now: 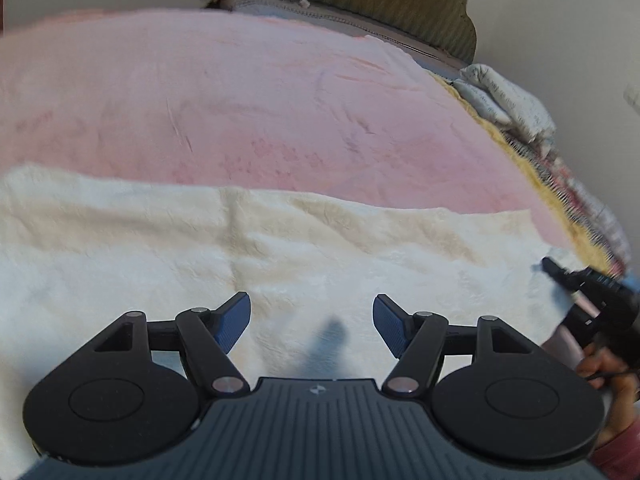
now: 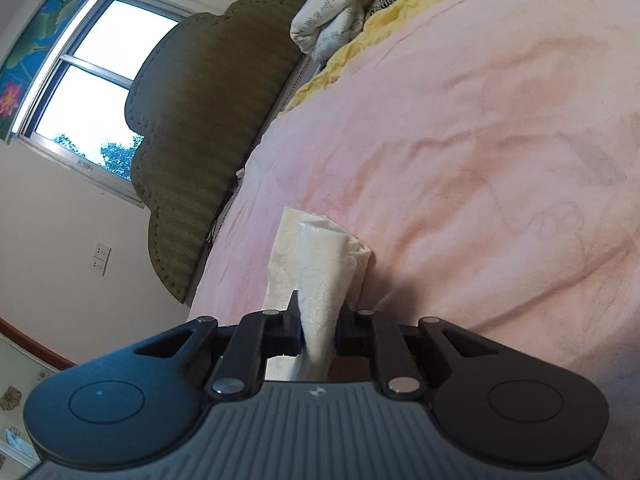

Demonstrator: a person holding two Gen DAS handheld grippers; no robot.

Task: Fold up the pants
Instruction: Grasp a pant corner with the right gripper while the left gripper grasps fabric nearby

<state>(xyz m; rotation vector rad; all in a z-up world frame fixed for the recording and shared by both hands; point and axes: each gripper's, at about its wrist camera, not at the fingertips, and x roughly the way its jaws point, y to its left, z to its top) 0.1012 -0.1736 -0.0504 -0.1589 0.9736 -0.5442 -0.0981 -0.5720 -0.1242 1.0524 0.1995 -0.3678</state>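
Both claws show: the left gripper [image 1: 311,322] hangs with its blue pads spread wide and nothing between them, while the right gripper [image 2: 318,330] is clamped tight on a bunched fold of the cream pants [image 1: 280,256]. Largest in view, the pink bedspread [image 1: 248,104] fills the upper half of the left wrist frame, the pants lying flat across its lower middle. An olive headboard [image 2: 200,120] stands at upper left of the right wrist frame, a window [image 2: 88,76] beside it.
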